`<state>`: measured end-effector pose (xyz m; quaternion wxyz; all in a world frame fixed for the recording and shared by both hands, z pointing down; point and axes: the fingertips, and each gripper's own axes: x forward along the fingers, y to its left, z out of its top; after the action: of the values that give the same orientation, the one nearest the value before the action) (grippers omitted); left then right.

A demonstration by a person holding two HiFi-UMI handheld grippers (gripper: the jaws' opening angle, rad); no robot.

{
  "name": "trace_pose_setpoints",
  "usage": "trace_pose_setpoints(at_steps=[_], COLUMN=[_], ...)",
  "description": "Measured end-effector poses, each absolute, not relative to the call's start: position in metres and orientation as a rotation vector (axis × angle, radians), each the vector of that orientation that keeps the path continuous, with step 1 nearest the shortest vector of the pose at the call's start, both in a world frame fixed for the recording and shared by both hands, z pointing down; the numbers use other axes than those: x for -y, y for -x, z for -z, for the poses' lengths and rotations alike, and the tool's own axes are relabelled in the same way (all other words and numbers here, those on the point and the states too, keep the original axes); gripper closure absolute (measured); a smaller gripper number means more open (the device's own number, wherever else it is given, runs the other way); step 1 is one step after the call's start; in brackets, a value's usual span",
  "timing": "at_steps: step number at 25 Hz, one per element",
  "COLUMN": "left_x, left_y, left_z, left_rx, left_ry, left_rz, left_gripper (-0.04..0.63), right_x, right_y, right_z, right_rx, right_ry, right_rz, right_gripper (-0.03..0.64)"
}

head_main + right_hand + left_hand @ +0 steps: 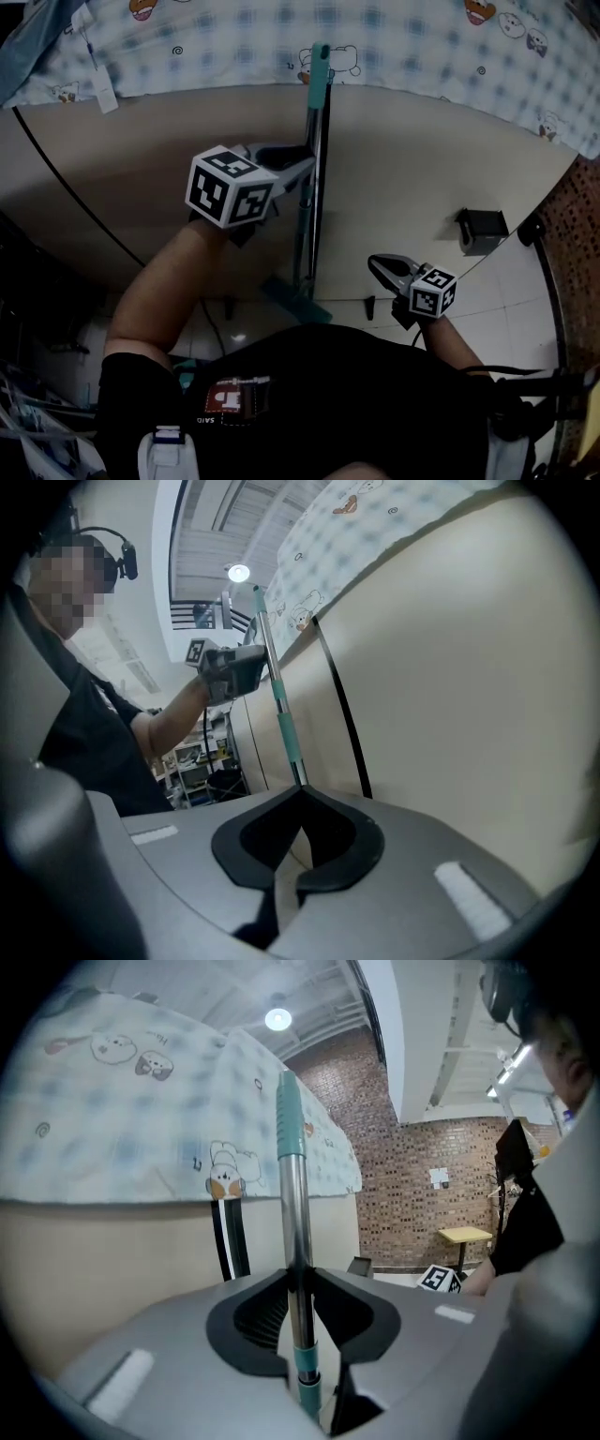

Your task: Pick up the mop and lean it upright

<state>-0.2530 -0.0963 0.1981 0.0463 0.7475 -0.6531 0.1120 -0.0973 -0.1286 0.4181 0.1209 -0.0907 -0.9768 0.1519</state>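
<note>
The mop stands nearly upright against the beige wall: a silver pole (312, 202) with a teal grip end (321, 58) and a teal mop head (292, 300) on the floor. My left gripper (305, 161) is shut on the pole high up. In the left gripper view the pole (296, 1213) runs straight up between the pads of the left gripper (300, 1283). My right gripper (375, 263) hangs lower and to the right, apart from the pole, shut with nothing in it. From the right gripper (300, 794), the pole (281, 705) shows ahead.
A beige curved wall panel (422, 150) with a cartoon-print checked cloth (403, 42) above it stands behind the mop. A black box (482, 231) sits on the tiled floor at the right. A dark strip (342, 724) runs down the wall. Shelves (192, 761) stand at the left.
</note>
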Motion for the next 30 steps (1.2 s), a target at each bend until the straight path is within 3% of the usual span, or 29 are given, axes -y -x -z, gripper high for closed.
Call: trace_pose_setpoints(at_steps=[11, 30], left_x=[0.1, 0.108], left_y=[0.265, 0.27], left_z=[-0.108, -0.09], left_rx=[2.12, 2.108], left_ry=[-2.3, -2.302], left_rz=[-0.275, -0.248], left_gripper=[0.511, 0.511], right_x=[0.128, 0.129], right_y=[0.084, 0.079], right_z=[-0.418, -0.414], right_rx=[2.866, 2.881], right_ry=[0.243, 0.232], right_rz=[-0.446, -0.431], right_gripper=[0.603, 0.603])
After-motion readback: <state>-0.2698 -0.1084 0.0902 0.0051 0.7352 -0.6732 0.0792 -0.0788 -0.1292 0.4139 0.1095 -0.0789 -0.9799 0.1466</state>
